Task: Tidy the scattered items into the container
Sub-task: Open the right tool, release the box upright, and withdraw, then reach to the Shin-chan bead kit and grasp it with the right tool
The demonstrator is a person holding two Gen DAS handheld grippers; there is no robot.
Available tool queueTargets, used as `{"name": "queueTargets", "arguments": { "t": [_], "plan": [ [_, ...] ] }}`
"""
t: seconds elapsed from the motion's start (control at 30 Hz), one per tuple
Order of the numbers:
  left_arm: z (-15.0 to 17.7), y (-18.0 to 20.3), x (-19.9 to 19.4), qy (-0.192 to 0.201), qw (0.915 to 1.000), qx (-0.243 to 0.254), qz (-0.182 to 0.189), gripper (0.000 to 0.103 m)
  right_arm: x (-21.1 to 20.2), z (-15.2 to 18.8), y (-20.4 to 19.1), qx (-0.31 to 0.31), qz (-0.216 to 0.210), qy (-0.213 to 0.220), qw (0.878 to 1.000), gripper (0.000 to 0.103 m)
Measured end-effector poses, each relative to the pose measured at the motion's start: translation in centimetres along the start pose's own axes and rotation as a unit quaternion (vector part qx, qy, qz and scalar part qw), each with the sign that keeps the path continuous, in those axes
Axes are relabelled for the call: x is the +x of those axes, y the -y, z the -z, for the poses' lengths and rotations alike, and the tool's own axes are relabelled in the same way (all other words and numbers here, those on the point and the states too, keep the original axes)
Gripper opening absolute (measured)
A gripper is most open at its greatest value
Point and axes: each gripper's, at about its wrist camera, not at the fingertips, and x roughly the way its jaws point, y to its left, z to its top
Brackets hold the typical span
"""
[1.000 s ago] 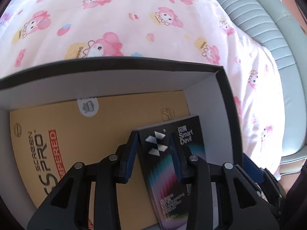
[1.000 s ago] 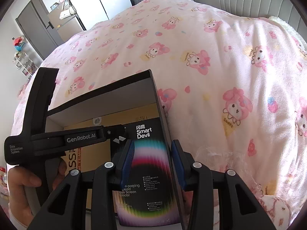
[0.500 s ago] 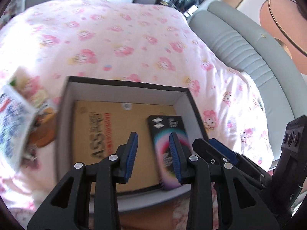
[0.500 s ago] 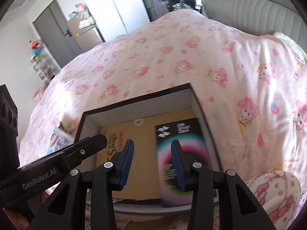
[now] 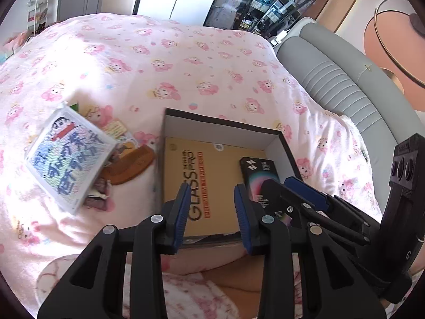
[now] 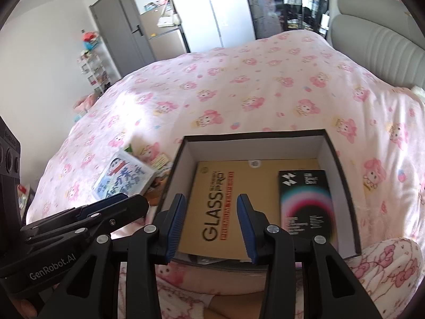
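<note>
Now both the left gripper (image 5: 211, 212) and right gripper (image 6: 211, 223) hang released and empty above the black-rimmed cardboard box (image 6: 342, 175), where the black rainbow screen-protector pack (image 6: 306, 202) lies flat, likely freeing them for the scattered pile (image 5: 71, 159) beside it.

Open black box (image 6: 342, 164) on bed, two flat packs (image 6: 225, 202) inside, clutter (image 5: 66, 154) beside

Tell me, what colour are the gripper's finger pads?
Blue pads, on black arms; clearest in the right wrist view.
</note>
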Motion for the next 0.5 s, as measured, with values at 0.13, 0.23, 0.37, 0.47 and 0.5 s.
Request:
{"name": "queueTargets", "arguments": {
  "t": [0.13,0.23,0.37,0.47,0.5],
  "plan": [
    [0.6,-2.6,-1.3,0.002,0.9999,-0.015,-0.006,0.033,0.6,0.6,-2.9,-0.03,-0.016,-0.007,0.999,0.037],
    [1.1,-4.7,-1.8,0.004,0.9994,-0.035,-0.007,0.033,1.5,1.1,-5.0,-0.049,-0.029,-0.017,0.998,0.037],
    [1.8,-7.3,-2.2,0.004,0.9981,-0.062,-0.008,0.033,2.7,1.6,-7.6,-0.071,-0.039,-0.031,0.996,0.037],
    [2.1,-8.6,-2.3,0.007,0.9971,-0.074,-0.018,0.033,3.5,2.0,-9.1,-0.08,-0.043,-0.038,0.995,0.037],
    [2.2,-9.0,-2.4,0.008,0.9968,-0.077,-0.021,0.033,3.9,2.1,-9.6,-0.081,-0.045,-0.042,0.995,0.037]
  ]
}}
